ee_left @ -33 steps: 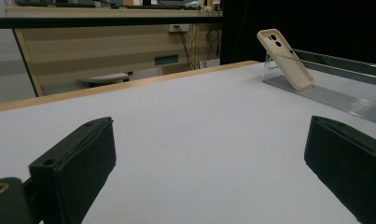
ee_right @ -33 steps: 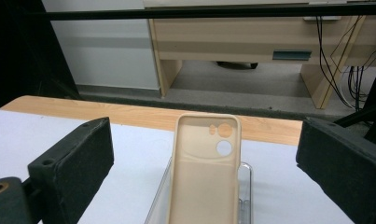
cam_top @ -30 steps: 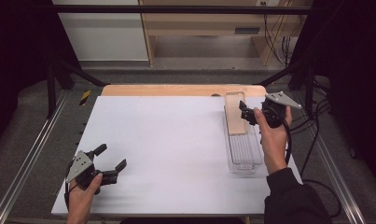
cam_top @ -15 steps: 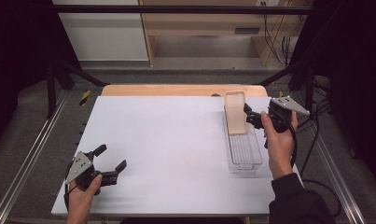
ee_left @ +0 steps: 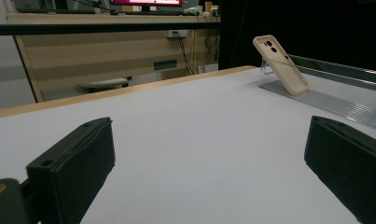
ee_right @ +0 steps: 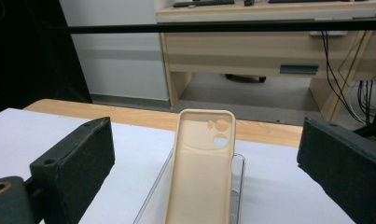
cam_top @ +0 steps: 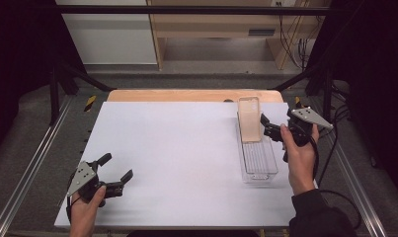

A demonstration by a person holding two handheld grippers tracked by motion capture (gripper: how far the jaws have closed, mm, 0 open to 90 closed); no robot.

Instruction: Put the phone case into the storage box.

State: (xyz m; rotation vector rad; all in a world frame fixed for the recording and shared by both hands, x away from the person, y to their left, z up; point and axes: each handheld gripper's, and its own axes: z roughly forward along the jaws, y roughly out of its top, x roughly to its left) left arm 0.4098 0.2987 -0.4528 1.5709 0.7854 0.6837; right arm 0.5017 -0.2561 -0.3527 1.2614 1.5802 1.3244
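Note:
A beige phone case (cam_top: 249,118) leans upright at the far end of a clear plastic tray (cam_top: 258,165) on the right side of the white table (cam_top: 186,148). My right gripper (cam_top: 265,126) hovers just right of the case, open, its jaws wide apart and touching nothing. In the right gripper view the case (ee_right: 202,172) stands between the jaws but farther off, with its inner side and camera holes facing me. My left gripper (cam_top: 117,166) rests open near the front left corner, holding nothing. From the left gripper view the case (ee_left: 281,65) and tray (ee_left: 335,105) lie far off.
A wooden strip (cam_top: 186,95) borders the table's far edge. Metal rails (cam_top: 33,163) run along both sides, and a black frame bar (cam_top: 196,9) crosses overhead. Cables (cam_top: 330,163) trail from the right gripper. A desk (ee_right: 269,46) stands beyond.
My right gripper has drawn back a little to the right, away from the phone case, which stays leaning in the tray. The left gripper has not moved.

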